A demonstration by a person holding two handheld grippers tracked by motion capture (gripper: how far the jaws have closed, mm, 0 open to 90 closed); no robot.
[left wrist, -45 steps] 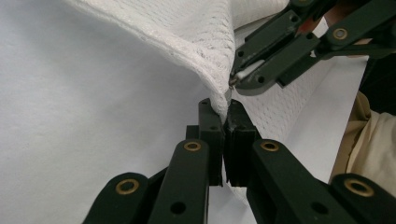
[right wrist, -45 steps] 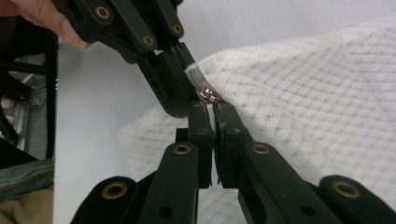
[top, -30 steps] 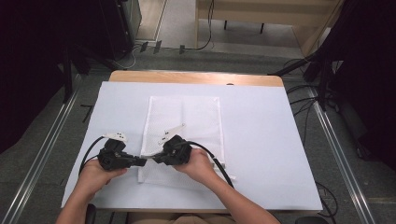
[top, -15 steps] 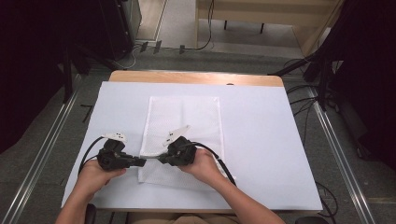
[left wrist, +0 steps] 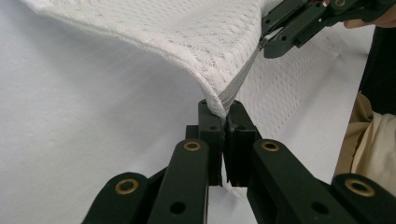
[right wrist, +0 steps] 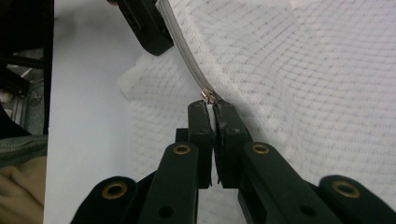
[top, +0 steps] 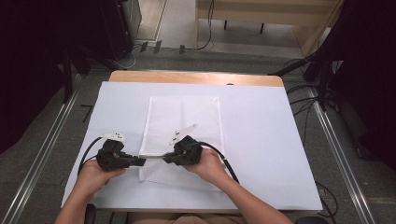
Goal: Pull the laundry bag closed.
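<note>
A white mesh bag (top: 184,119) lies flat on the white table cover (top: 261,140), its near edge lifted between my two grippers. My left gripper (top: 142,162) is shut on the bag's near left corner (left wrist: 219,100), at the end of its zipper tape. My right gripper (top: 166,158) is shut on the small metal zipper pull (right wrist: 208,96). The grey zipper (right wrist: 184,46) runs taut from the pull to the left gripper (right wrist: 154,32). The right gripper (left wrist: 271,44) shows at the top right of the left gripper view.
The table's wooden far edge (top: 196,77) shows beyond the cover. Metal rails (top: 46,144) run along the floor on both sides, and cables (top: 303,88) lie off the far right corner. A black cable (top: 229,165) trails from the right gripper across the bag.
My right gripper has drawn a little to the right, away from the left one, with the zipper pull in it. The left gripper has stayed where it was.
</note>
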